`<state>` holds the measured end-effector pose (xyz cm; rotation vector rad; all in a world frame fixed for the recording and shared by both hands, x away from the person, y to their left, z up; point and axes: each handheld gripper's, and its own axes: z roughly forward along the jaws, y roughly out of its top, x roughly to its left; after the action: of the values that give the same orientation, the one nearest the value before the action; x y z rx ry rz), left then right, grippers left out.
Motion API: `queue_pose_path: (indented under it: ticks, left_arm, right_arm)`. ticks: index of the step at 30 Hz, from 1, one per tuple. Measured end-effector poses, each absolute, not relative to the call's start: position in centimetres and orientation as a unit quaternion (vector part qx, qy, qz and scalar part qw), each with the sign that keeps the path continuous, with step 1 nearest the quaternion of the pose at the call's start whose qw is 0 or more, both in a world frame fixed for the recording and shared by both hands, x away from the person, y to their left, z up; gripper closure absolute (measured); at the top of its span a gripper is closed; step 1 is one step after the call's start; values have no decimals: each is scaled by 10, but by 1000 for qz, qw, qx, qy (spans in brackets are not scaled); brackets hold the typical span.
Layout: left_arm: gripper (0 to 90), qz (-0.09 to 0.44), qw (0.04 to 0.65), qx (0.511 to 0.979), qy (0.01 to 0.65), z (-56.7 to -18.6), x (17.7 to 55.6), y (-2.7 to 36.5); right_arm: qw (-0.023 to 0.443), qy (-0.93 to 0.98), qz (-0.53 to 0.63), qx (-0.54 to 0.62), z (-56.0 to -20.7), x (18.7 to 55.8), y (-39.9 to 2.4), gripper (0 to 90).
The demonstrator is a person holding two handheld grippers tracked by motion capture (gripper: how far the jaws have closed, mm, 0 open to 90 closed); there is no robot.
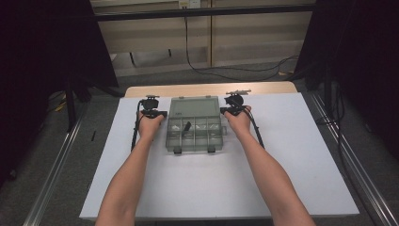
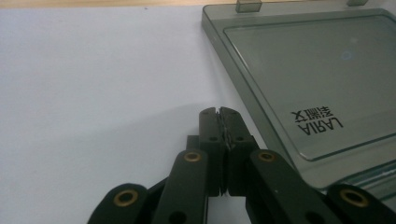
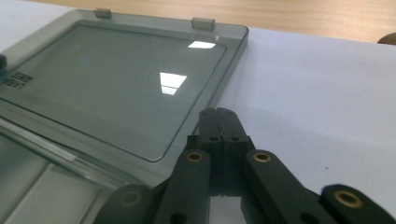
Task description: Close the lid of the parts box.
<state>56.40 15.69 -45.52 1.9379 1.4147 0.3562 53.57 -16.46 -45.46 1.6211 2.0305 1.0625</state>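
Both jaw pairs are pressed together, holding nothing. The left gripper (image 2: pixel 219 112) sits just left of the open compartment box's (image 1: pixel 194 136) flat-lying lid (image 2: pixel 308 79), the right gripper (image 3: pixel 218 112) just right; lid between them, equally near.

"LARIA" plus unreadable characters, printed black on box lid (image 2: pixel 308 70), seen upside down.

My bench (image 1: pixel 291 155) fills the middle of the frame under a white sheet, with a strip of bare wood (image 1: pixel 207 88) showing along its far edge. Grey floor (image 1: pixel 42 155) lies on both sides, crossed by metal rails (image 1: pixel 346 160). Black curtains (image 1: pixel 42 42) darken the upper corners. A pale wall (image 1: pixel 244 33) stands at top centre, with a black cable (image 1: pixel 197 66) trailing down it.
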Motion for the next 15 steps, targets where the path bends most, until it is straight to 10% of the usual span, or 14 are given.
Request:
queue_pose_path:
  ticks: [15]
  left_arm:
    - [900,127,356,738,559,-457,571,152]
  right_arm:
    - [153,704,377,582,-466,548,-164,900]
